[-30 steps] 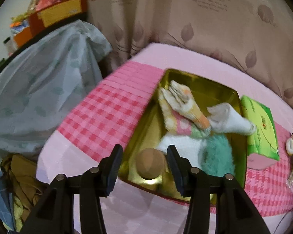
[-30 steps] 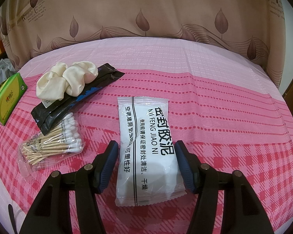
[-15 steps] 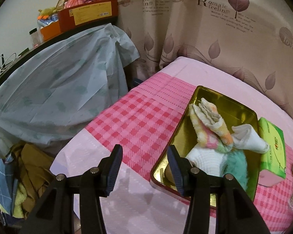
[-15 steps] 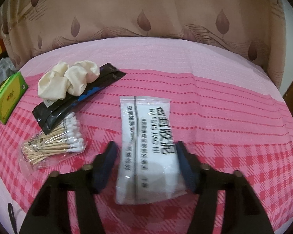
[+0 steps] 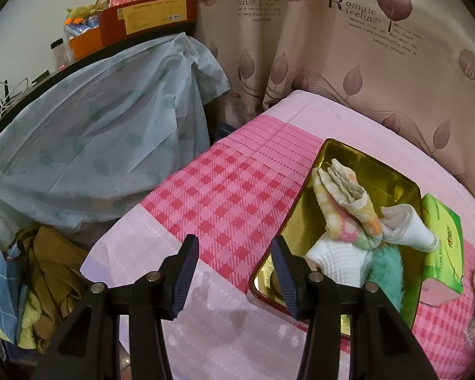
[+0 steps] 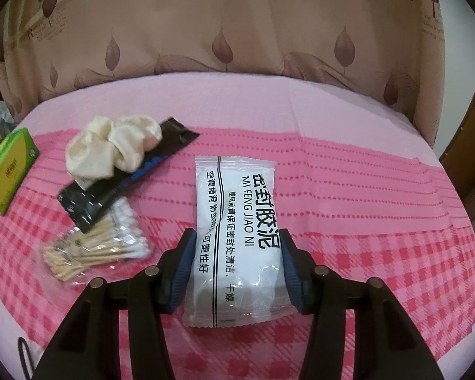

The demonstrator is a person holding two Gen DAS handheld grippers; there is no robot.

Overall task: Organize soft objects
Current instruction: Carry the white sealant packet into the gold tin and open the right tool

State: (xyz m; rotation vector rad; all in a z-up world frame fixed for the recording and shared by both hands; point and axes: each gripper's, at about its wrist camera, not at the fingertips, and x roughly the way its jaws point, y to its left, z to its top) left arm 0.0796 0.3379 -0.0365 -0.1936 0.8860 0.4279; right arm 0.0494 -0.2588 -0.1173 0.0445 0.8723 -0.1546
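In the left wrist view a gold metal tray (image 5: 357, 158) holds a yellow-pink towel (image 5: 345, 209), a white cloth (image 5: 405, 224), a white sock (image 5: 335, 256) and a teal fluffy piece (image 5: 389, 272). My left gripper (image 5: 234, 272) is open and empty, above the pink cloth just left of the tray. In the right wrist view my right gripper (image 6: 236, 266) is closed against both sides of a white sealing-putty packet (image 6: 237, 240). A cream scrunchie (image 6: 110, 145) lies on a black packet (image 6: 123, 177).
A bag of cotton swabs (image 6: 98, 247) lies left of the right gripper. A green tissue box (image 6: 6, 171) stands between the tray and the scrunchie; it also shows in the left wrist view (image 5: 443, 237). A covered shelf (image 5: 95, 133) stands left of the table. A curtain hangs behind.
My left gripper has pulled back and left from over the tray, empty. My right gripper has narrowed onto the white packet, which has tilted and lifted slightly.
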